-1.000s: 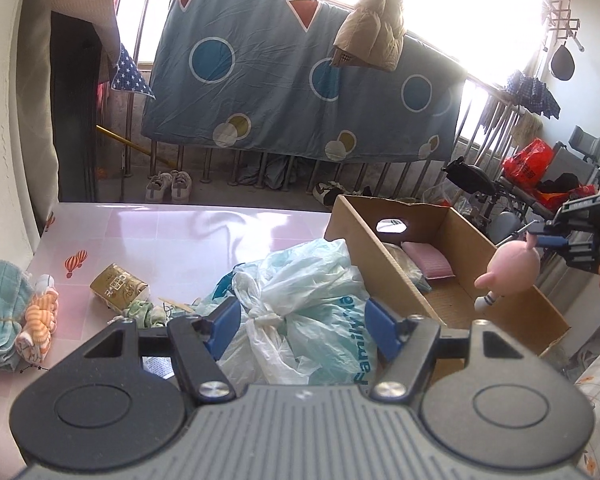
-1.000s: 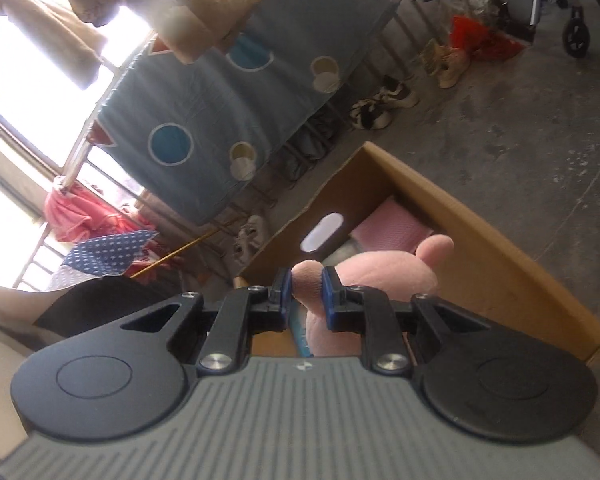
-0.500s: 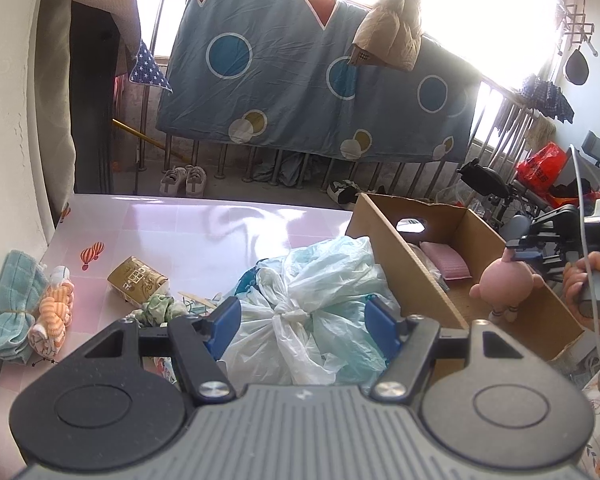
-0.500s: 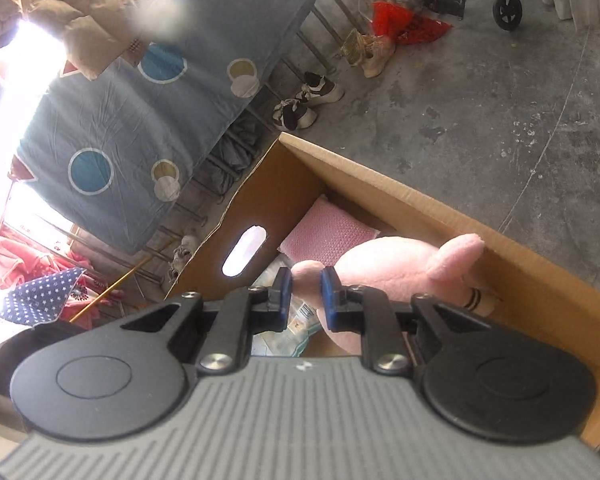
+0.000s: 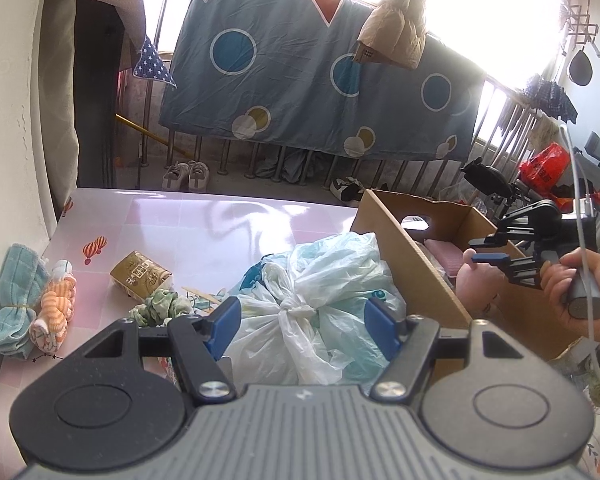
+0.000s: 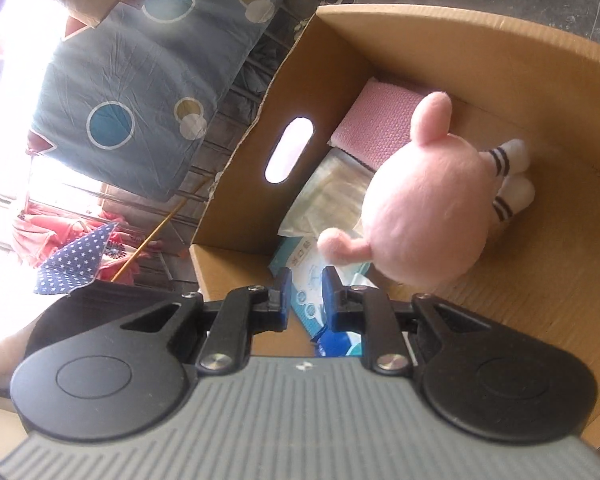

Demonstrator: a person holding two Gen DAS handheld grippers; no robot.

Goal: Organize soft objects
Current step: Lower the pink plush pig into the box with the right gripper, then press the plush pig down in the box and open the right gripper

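Here, both tongs gape: left gripper (image 5: 302,326) over knotted bag (image 5: 320,304), right gripper (image 6: 306,296) beside plush (image 6: 428,208)

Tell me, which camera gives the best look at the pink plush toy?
The right wrist view. There the pink plush toy fills the middle of the cardboard box, with its ears and striped socks clear, just past the right gripper. In the left wrist view only a pink sliver peeks over the box wall, beside that gripper.

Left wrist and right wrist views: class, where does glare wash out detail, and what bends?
Left wrist: window blown white at top right, glossy table mirrors it. Right wrist: glare upper left, cardboard box rim bows from fisheye.
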